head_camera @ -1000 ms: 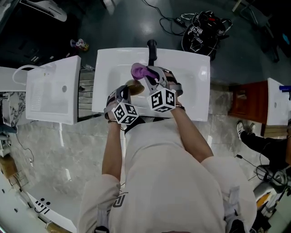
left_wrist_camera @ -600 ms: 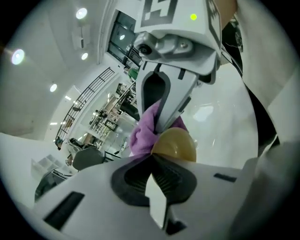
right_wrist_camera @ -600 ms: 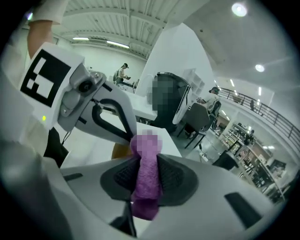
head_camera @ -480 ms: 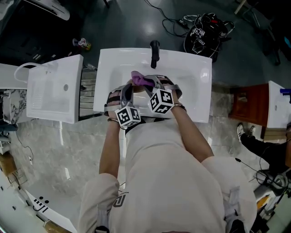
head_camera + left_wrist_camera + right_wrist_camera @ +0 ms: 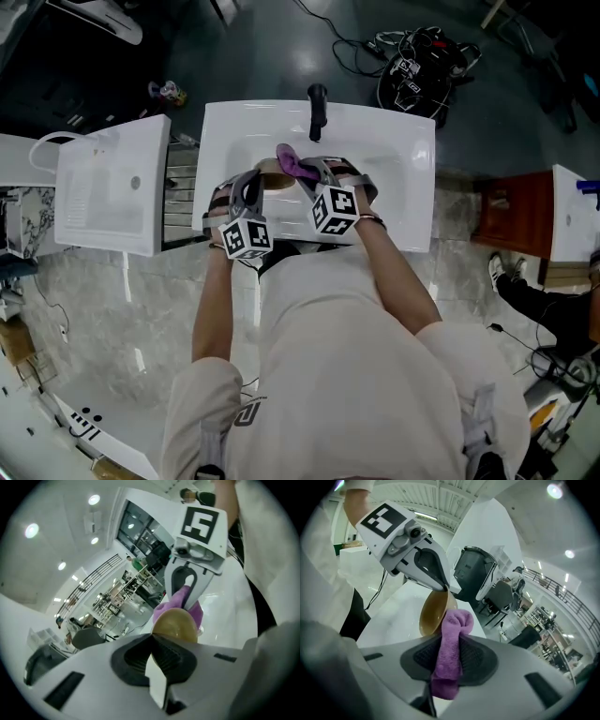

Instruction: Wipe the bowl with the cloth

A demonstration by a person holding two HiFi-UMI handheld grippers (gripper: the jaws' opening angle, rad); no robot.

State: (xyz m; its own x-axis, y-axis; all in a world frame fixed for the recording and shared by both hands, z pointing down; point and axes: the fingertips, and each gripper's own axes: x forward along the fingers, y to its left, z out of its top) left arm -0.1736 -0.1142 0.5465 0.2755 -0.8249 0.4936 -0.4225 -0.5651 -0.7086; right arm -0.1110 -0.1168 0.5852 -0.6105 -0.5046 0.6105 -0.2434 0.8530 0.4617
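A golden-brown bowl (image 5: 272, 174) is held over the white sink (image 5: 394, 141), tilted on its side. My left gripper (image 5: 254, 183) is shut on its rim; in the left gripper view the bowl (image 5: 175, 625) bulges just beyond the closed jaws. My right gripper (image 5: 306, 170) is shut on a purple cloth (image 5: 294, 160). In the right gripper view the cloth (image 5: 451, 648) runs out between the jaws and its folded end presses against the bowl (image 5: 434, 613) at its edge. The left gripper (image 5: 445, 588) pinches that bowl's upper rim.
A black faucet (image 5: 317, 109) stands at the back of the sink. A second white basin unit (image 5: 108, 187) sits to the left, with a slatted rack (image 5: 178, 192) between them. Cables and a dark bag (image 5: 417, 70) lie on the floor behind.
The cloth has dropped from near the faucet down against the bowl. My left gripper has shifted slightly left, tilting the bowl so more of it shows.
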